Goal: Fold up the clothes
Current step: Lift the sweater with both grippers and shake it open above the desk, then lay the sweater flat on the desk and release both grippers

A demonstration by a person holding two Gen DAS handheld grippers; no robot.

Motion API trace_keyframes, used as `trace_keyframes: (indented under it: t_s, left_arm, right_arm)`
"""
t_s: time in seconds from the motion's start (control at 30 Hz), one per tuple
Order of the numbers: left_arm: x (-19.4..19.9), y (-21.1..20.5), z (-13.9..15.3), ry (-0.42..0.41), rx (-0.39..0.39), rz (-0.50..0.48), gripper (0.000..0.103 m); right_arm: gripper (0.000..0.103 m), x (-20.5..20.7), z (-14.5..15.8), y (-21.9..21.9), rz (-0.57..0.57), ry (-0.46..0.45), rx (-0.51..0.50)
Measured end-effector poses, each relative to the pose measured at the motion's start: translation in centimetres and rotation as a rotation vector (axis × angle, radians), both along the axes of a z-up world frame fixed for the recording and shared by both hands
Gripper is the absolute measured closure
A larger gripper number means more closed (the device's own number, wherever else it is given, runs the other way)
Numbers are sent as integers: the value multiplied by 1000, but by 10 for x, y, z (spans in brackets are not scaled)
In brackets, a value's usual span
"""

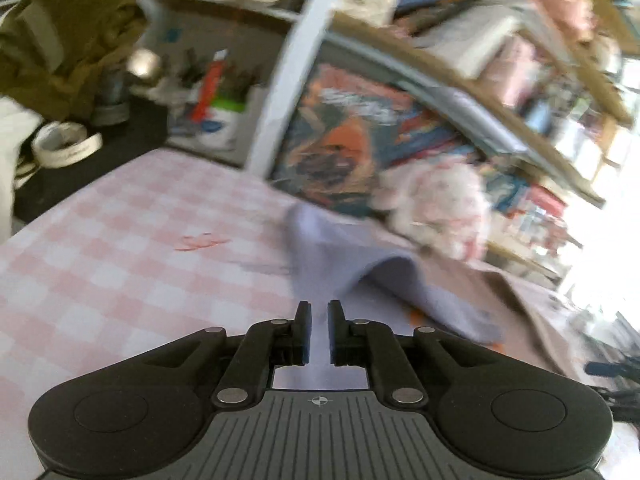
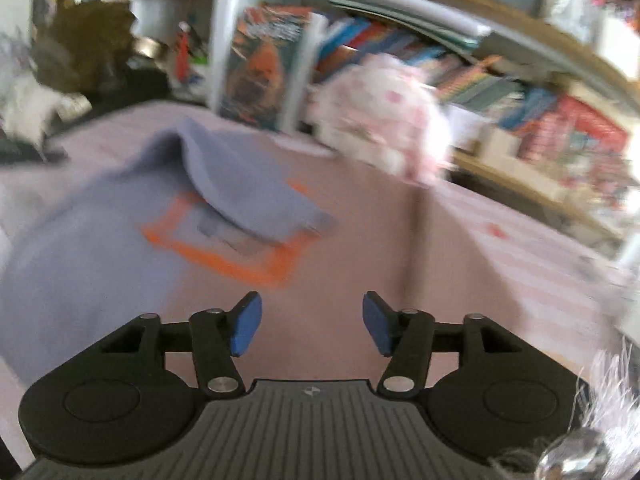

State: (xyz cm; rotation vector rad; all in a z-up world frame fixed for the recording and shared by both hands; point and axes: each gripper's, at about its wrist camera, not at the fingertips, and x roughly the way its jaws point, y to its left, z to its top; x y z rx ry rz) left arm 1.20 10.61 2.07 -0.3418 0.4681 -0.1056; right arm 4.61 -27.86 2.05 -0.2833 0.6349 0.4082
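Note:
A lavender-blue shirt (image 2: 92,240) with an orange square print (image 2: 236,256) lies on the pink checked bed (image 1: 120,248), one part folded over the print. In the left wrist view the shirt (image 1: 360,280) rises in a fold ahead of my left gripper (image 1: 319,312), whose jaws stand almost closed with shirt cloth showing between them. My right gripper (image 2: 312,312) is open and empty, over the bare pink sheet just right of the shirt. Both views are motion-blurred.
A bookshelf (image 2: 500,80) full of books runs along the far side of the bed. A white and pink plush toy (image 2: 384,120) sits at its foot. An olive jacket (image 1: 60,40) and a cluttered dark desk (image 1: 120,132) are at far left.

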Motion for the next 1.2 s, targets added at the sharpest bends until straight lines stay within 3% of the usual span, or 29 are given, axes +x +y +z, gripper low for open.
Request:
trace_keyframes:
  t_s: [0.07,0.23,0.3,0.37,0.43,0.67,0.83,0.97,1.1,1.13,1.17,1.2]
  left_arm:
    - [-11,-22,1,-5,35,-70,88]
    - [-27,-71,-8,13,113,-203,87]
    - [-28,-83,-13,26,147,-225,87]
    - [-28,-89,-18,41,176,-239,87]
    - [-27,-91,-21,56,188,-244,87]
    - [-23,-89,-30,101,192,-248,87]
    - [-19,-94,-34,129,215,-256,87]
    - [-20,-95,-34,136,214,-252,87]
    - [-17,-102,-33,143,216,-262,87]
    - [-17,-104,-33,141,221,-265,87]
    - [-17,-106,-33,140,225,-268,87]
    - [-16,-108,-33,138,229,-270,87]
  right_arm:
    - [45,-15,-6,-23,-36,-15,-65]
    - [50,-15,-19,-46,-82,36,-61]
    - [58,-8,-24,-50,-112,54,-63]
    - [82,-3,-24,-59,-137,66,-36]
    - [99,3,-22,-68,-149,71,-7]
    - [99,51,-2,-104,-320,-67,-136]
    - [99,103,-6,-128,-457,-169,-415]
    - [99,137,-9,-147,-524,-198,-563]
    - [97,157,-12,-155,-563,-184,-592]
    - [88,159,-13,-155,-566,-185,-578]
    - [66,160,-14,-155,-568,-186,-564]
    - [53,162,-15,-155,-571,-187,-551]
